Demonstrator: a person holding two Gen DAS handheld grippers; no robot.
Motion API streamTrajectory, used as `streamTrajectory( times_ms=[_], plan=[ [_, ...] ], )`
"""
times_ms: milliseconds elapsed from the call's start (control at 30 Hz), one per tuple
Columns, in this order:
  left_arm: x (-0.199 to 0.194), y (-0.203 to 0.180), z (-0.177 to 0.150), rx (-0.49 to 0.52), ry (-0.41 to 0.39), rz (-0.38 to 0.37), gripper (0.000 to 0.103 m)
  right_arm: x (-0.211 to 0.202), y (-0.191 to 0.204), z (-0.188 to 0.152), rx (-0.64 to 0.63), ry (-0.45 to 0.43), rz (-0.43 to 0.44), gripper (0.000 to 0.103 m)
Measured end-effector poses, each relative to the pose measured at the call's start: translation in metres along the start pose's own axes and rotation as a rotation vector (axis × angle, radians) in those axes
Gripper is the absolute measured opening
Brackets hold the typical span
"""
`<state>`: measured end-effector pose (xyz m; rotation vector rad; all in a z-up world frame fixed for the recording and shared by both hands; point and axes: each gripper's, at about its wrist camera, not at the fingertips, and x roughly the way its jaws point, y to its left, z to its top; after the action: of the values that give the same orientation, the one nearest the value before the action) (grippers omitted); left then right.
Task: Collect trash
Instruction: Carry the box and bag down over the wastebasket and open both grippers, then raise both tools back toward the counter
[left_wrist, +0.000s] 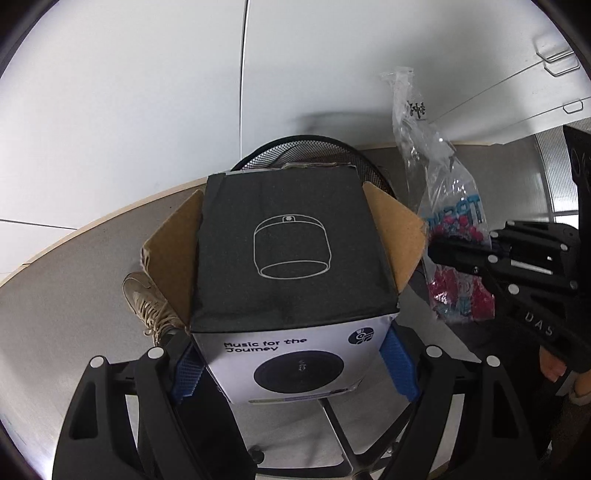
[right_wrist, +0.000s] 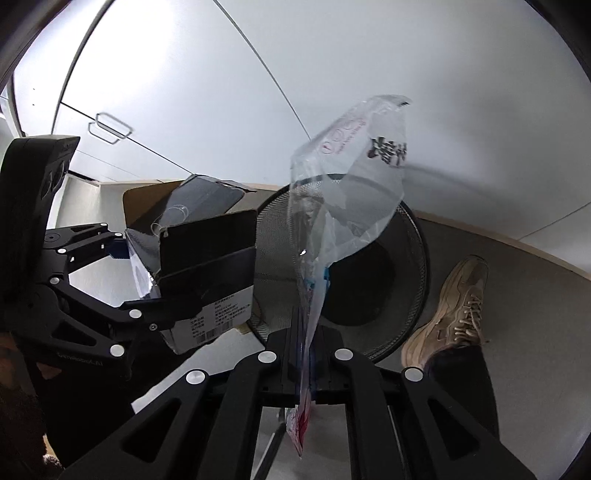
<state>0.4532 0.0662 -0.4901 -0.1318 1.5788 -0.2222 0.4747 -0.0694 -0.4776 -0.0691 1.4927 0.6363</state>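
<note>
My left gripper (left_wrist: 291, 354) is shut on a cardboard speaker box (left_wrist: 291, 251), its blue pads (left_wrist: 400, 365) pressing both sides. The box has a black top, a white printed side and open brown flaps. It hangs over a black mesh wastebasket (left_wrist: 295, 142) on the floor. In the right wrist view my right gripper (right_wrist: 306, 339) is shut on a clear plastic bag (right_wrist: 351, 184) with red and blue print, held above the wastebasket (right_wrist: 277, 258). That view also shows the box (right_wrist: 207, 251) in the left gripper (right_wrist: 166, 295) on the left. The bag (left_wrist: 458, 206) and right gripper (left_wrist: 443, 254) show on the right.
A person's beige sneaker (right_wrist: 454, 306) stands on the grey floor right beside the bin, seen also as the sneaker (left_wrist: 147, 299). White cabinet doors and drawers with wire handles (right_wrist: 110, 127) rise behind. A chair base with a caster (left_wrist: 256, 454) lies below the box.
</note>
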Motion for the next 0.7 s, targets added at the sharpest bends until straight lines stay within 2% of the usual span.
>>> streamTrajectory(
  times_ms=[67, 100, 133, 167, 200, 267, 333, 433, 700],
  plan=[
    [0.001, 0.002, 0.002, 0.005, 0.01, -0.014, 0.083, 0.015, 0.006, 0.0, -0.004, 0.004, -0.011, 0.028],
    [-0.001, 0.004, 0.005, 0.0, 0.013, -0.016, 0.084, 0.015, 0.006, 0.0, -0.003, 0.002, -0.023, 0.034],
    [-0.004, 0.006, 0.003, -0.006, 0.021, -0.021, 0.096, 0.013, 0.005, 0.0, 0.002, -0.006, -0.035, 0.046],
    [-0.008, 0.007, 0.003, -0.006, 0.027, -0.021, 0.098, 0.01, 0.004, -0.001, 0.005, -0.005, -0.043, 0.058],
    [-0.003, -0.002, -0.002, -0.002, 0.019, -0.015, 0.098, 0.01, 0.007, -0.002, 0.005, -0.002, -0.051, 0.063],
    [-0.012, 0.0, -0.004, -0.01, 0.004, -0.02, 0.099, 0.005, 0.007, -0.003, -0.001, -0.003, -0.076, 0.079],
    [-0.023, 0.002, -0.007, -0.017, -0.003, -0.033, 0.099, -0.001, 0.007, -0.005, -0.001, -0.008, -0.087, 0.087],
    [-0.03, 0.001, -0.006, -0.021, -0.021, -0.014, 0.099, -0.005, -0.001, -0.005, 0.002, -0.027, -0.089, 0.088],
    [-0.055, 0.005, -0.019, -0.013, -0.046, -0.027, 0.099, -0.018, -0.003, -0.01, 0.018, -0.048, -0.075, 0.091]
  ],
)
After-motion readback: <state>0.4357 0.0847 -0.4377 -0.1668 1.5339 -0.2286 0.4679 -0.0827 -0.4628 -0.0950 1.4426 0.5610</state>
